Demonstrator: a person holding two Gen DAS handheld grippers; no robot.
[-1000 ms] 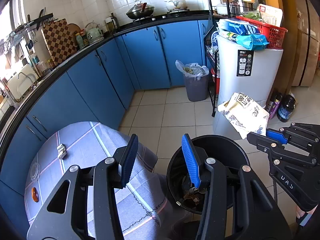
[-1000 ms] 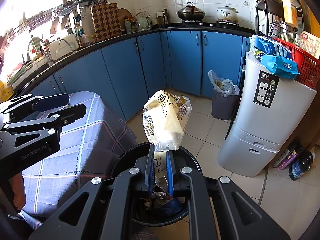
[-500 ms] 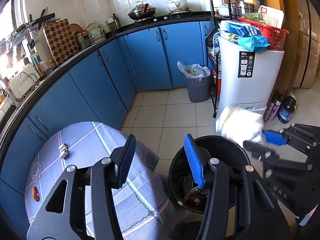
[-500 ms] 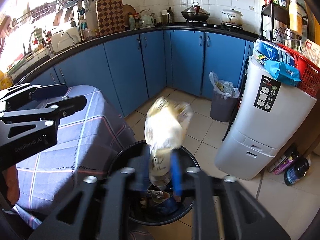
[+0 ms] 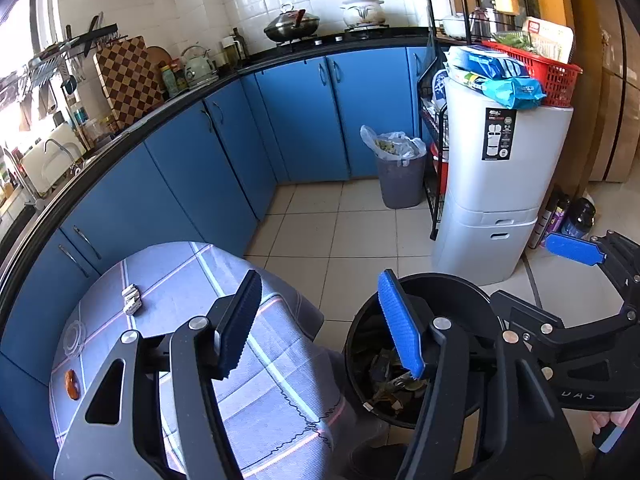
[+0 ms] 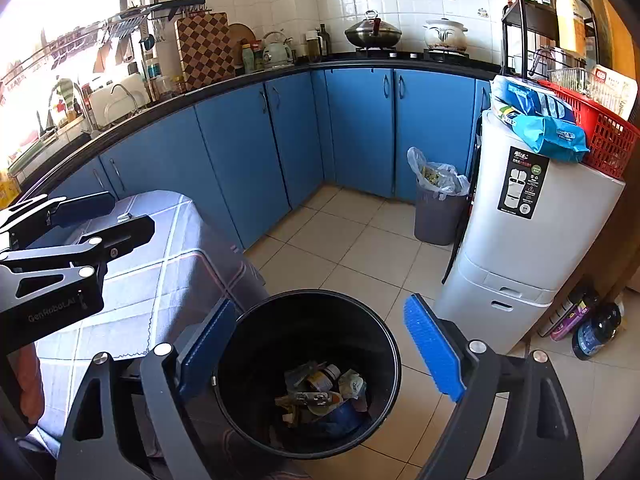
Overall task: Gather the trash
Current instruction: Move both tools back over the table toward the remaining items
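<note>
a kitchen with curved blue cabinets [image 6: 248,152] and a tiled floor [image 6: 344,240]; a checked tablecloth [image 6: 168,264] covers the table on the left. the black bin [image 6: 384,344] stands upright beside it, mouth up, crumpled trash [image 6: 320,392] lying in its bottom. the right gripper [image 6: 316,344] tilts down over the bin, jaws just opened wide, nothing between them. the left gripper [image 5: 320,320], tilted down by the table's edge, has been spreading too, empty.

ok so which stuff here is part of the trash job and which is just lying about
Job: black bin, trash in it, small white scrap on the table, right gripper, jaws just opened, empty.

Lying about: grey lined bin, red basket, floor bottles.
</note>
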